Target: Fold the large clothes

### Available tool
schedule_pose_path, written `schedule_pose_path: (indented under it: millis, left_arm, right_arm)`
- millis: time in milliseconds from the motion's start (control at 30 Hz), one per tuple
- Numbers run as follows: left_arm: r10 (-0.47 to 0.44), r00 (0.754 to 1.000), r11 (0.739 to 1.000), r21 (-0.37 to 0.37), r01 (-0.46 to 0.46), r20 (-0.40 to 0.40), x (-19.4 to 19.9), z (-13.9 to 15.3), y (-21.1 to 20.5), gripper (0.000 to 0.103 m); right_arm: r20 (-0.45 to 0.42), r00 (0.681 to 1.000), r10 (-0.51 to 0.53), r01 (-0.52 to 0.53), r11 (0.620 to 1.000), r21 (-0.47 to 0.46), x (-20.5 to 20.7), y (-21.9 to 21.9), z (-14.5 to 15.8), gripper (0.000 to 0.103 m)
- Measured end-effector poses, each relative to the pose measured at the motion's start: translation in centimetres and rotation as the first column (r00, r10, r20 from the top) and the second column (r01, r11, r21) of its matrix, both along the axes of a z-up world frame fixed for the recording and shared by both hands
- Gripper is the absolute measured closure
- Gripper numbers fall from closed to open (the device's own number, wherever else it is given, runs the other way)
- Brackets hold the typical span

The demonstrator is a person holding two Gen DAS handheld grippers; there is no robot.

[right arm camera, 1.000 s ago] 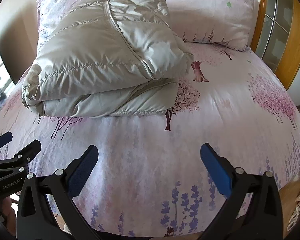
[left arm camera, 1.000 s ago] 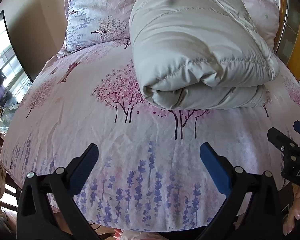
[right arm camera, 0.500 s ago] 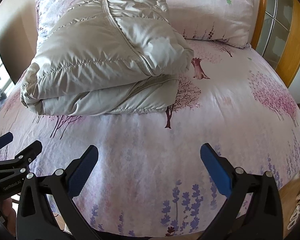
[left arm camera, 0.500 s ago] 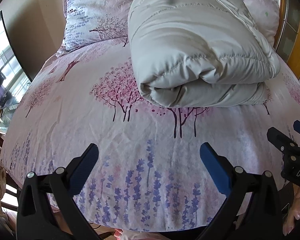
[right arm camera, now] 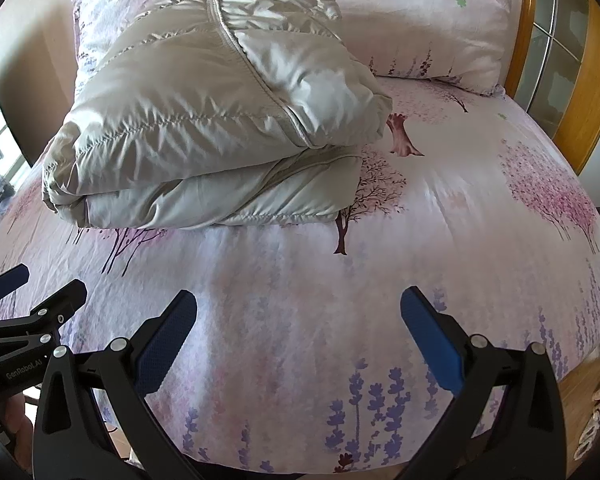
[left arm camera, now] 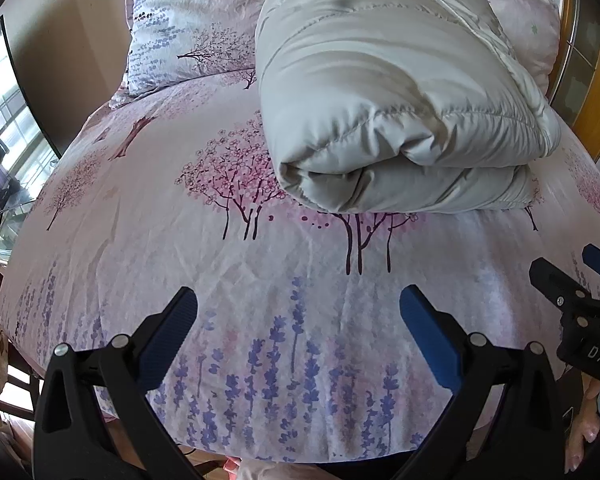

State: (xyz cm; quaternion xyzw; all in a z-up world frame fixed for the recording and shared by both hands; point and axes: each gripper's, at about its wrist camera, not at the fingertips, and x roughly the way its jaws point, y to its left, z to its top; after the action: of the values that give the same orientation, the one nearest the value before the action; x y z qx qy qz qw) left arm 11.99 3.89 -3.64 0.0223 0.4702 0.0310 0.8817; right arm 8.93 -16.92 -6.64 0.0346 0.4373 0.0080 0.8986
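Left wrist view: folded beige puffer jacket [left arm camera: 396, 92] lying in a thick bundle on the floral bedsheet [left arm camera: 260, 280], rounded fold facing the foot of the bed, far end resting against a matching pillow [left arm camera: 188, 28] at the head. Left gripper [left arm camera: 298, 320] poised over the sheet's lavender print, short of the jacket, blue-padded jaws spread wide and gripping nothing. Right gripper [left arm camera: 572, 280] just beside it at the frame's right edge.

Right wrist view: same jacket [right arm camera: 220, 92] beyond the right gripper [right arm camera: 298, 320], zipper seam across its top layer, second pillow [right arm camera: 428, 24] to the jacket's right. Right gripper likewise gaping, empty, clear of the jacket. Wooden headboard frame [right arm camera: 520, 28] behind that pillow.
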Motion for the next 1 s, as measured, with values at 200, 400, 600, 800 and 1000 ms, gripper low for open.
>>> schedule_pose_path:
  millis: [200,400,600,800,1000]
  left_arm:
    - [-0.002,1.000,1.000,0.000,0.002,0.001,-0.05,-0.01,-0.07,0.002]
    - [-0.004,1.000,1.000,0.001,0.004,-0.001,-0.10,-0.02,-0.32,0.002]
    - [-0.005,1.000,1.000,0.001,0.005,-0.001,-0.10,0.02,-0.44,0.002]
    - [-0.011,1.000,1.000,-0.003,0.011,-0.004,-0.13,0.08,-0.64,0.002]
    - [-0.010,1.000,1.000,-0.006,0.010,-0.006,-0.18,0.12,-0.67,0.002]
  right_arm:
    - [-0.002,1.000,-0.002,0.002,1.000,0.003,-0.01,0.05,-0.05,0.001]
    - [-0.004,1.000,-0.001,0.001,1.000,0.005,-0.01,0.07,-0.12,0.001]
    - [-0.004,1.000,-0.002,0.002,1.000,0.006,-0.01,0.09,-0.21,0.001]
    - [-0.004,1.000,-0.002,0.002,1.000,0.008,0.03,0.03,-0.23,0.001]
    - [-0.004,1.000,-0.004,0.004,1.000,0.009,0.03,0.00,-0.24,0.001]
